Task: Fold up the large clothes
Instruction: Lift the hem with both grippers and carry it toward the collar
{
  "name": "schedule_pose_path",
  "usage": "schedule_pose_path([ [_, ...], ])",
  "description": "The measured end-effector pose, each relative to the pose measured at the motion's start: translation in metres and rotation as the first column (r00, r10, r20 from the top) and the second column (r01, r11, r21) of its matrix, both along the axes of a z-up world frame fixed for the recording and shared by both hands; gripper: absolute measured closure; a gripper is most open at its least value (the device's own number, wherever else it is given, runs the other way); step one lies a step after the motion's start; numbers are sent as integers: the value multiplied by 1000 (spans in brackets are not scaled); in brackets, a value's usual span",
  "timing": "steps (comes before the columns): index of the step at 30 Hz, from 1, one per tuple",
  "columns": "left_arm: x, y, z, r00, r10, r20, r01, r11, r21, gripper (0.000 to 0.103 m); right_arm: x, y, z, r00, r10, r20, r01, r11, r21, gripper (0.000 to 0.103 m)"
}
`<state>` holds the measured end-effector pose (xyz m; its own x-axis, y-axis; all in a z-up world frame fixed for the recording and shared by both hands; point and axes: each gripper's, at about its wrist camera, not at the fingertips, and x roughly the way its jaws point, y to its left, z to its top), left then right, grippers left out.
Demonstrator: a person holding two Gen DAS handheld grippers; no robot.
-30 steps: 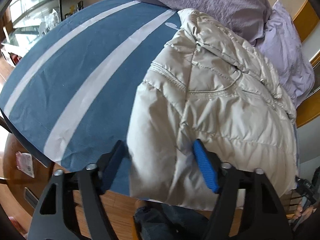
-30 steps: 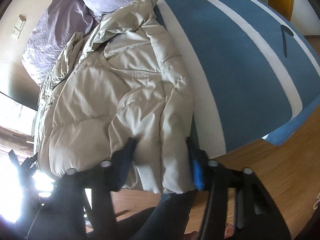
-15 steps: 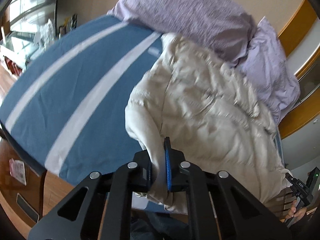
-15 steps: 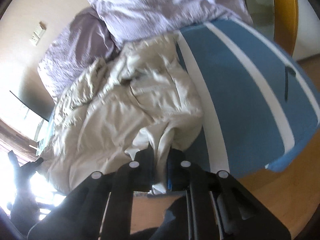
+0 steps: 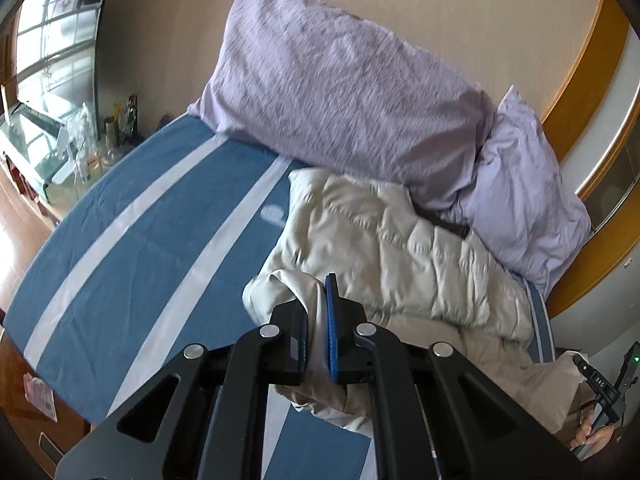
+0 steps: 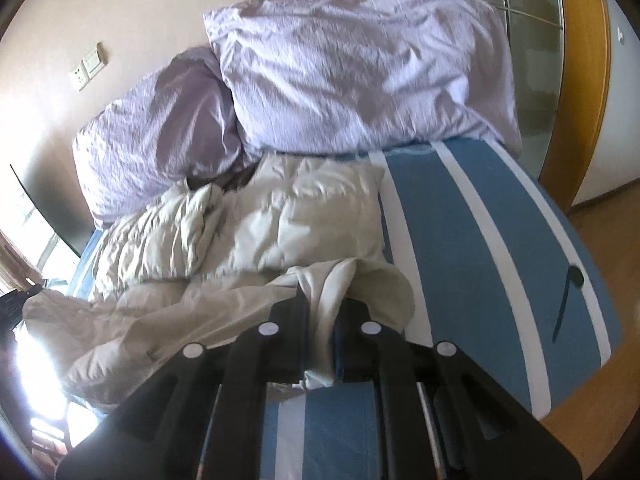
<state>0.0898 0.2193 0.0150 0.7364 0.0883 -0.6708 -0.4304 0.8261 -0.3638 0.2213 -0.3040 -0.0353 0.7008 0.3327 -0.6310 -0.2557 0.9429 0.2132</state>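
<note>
Your left tool and right tool each pinch a near corner of the coat. The coat lies on the bed, stretching straight ahead toward the pillows, so fold it that way.

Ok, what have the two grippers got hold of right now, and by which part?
Both hold the beige puffer jacket by its near hem: the left gripper is shut on one bottom corner, the right gripper on the other.
</note>
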Motion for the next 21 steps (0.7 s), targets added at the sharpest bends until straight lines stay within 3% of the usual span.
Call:
schedule_pose_path([
  [12,79,17,27,999,3,38,-4,999,34,98,83,25,28,999,-15,29,14,1000,25,93],
  [21,139,29,25,999,32,12,-32,998,48,99,152,40,36,1000,-9,11,9,1000,14,93],
])
